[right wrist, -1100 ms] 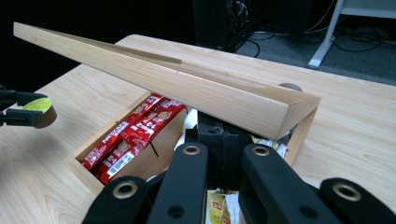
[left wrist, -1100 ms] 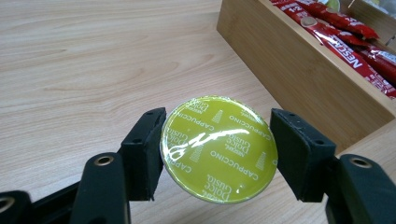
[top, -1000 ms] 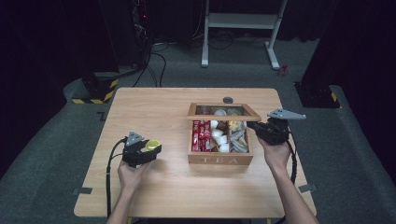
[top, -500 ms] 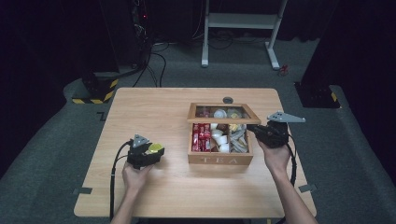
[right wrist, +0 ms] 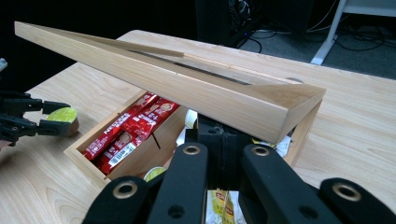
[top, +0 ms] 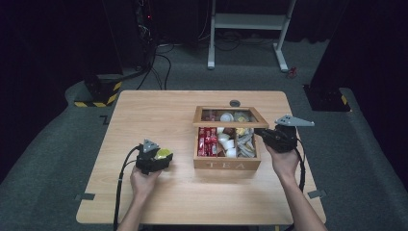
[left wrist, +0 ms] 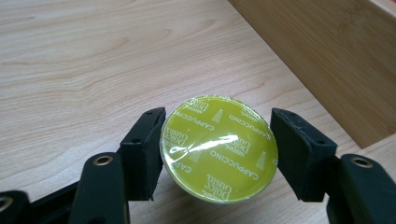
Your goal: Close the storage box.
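A yellow-green cappuccino capsule [left wrist: 218,148] sits foil-side up between the pads of my left gripper [left wrist: 219,117], which is shut on it just above the table. In the high view this gripper [top: 161,158] and capsule [top: 164,154] are left of the wooden tea box [top: 226,165]. My right gripper [top: 262,135] is at the box's right side. Its jaws [right wrist: 219,137] are shut together under the raised lid [right wrist: 187,88], which slants above them. Red sachets [right wrist: 130,130] lie in the left compartment. The left gripper [right wrist: 44,120] with the capsule [right wrist: 60,115] appears far left.
The box holds white capsules and packets [top: 230,144] in its other compartments. A small dark round thing [top: 235,103] lies behind the box. Bare wood of the table [top: 144,110] spreads to the left and front. Cables and a white stand's legs [top: 250,21] are on the floor beyond.
My left gripper has sunk a little toward the table with the capsule in it. The right gripper and the lid have kept still.
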Demonstrator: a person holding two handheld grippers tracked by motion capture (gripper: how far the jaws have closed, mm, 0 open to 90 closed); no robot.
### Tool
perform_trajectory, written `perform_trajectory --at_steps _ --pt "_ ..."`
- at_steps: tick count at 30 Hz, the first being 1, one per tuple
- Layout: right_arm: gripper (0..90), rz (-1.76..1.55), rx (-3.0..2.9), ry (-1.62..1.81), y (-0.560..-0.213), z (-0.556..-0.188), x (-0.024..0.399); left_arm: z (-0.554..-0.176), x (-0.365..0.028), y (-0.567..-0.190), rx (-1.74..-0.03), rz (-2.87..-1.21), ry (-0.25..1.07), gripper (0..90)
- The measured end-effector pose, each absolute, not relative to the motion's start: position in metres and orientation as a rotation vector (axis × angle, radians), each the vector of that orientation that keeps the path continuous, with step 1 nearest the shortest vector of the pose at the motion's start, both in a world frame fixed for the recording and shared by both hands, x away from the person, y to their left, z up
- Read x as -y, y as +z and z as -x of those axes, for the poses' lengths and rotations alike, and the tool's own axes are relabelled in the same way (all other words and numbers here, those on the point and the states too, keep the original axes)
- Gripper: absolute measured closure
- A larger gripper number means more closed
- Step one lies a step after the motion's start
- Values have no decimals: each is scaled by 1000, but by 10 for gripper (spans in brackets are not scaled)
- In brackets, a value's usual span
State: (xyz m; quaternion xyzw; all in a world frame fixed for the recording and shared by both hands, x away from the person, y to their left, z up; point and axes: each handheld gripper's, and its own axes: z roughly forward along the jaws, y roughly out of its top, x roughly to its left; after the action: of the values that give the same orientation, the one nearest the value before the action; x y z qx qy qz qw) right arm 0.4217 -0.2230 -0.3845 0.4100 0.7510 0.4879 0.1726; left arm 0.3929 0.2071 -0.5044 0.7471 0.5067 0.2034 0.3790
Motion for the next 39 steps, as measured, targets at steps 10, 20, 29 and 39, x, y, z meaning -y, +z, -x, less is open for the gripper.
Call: perform_trajectory --at_steps 10,20,29,39 --pt "899 -1165 -2133 1385 -385 -422 223 -395 -205 -506 -1296 -1907 512 327" --pt "899 -1164 -2136 1382 -385 -421 223 -389 -210 -496 -1274 -1862 503 274" --pt "899 -1168 -2141 1380 -389 -418 223 -377 -229 -483 -1285 -1786 533 276" --pt "899 -1158 -2142 1384 -391 -414 223 -366 -261 -485 -1361 -1704 545 294"
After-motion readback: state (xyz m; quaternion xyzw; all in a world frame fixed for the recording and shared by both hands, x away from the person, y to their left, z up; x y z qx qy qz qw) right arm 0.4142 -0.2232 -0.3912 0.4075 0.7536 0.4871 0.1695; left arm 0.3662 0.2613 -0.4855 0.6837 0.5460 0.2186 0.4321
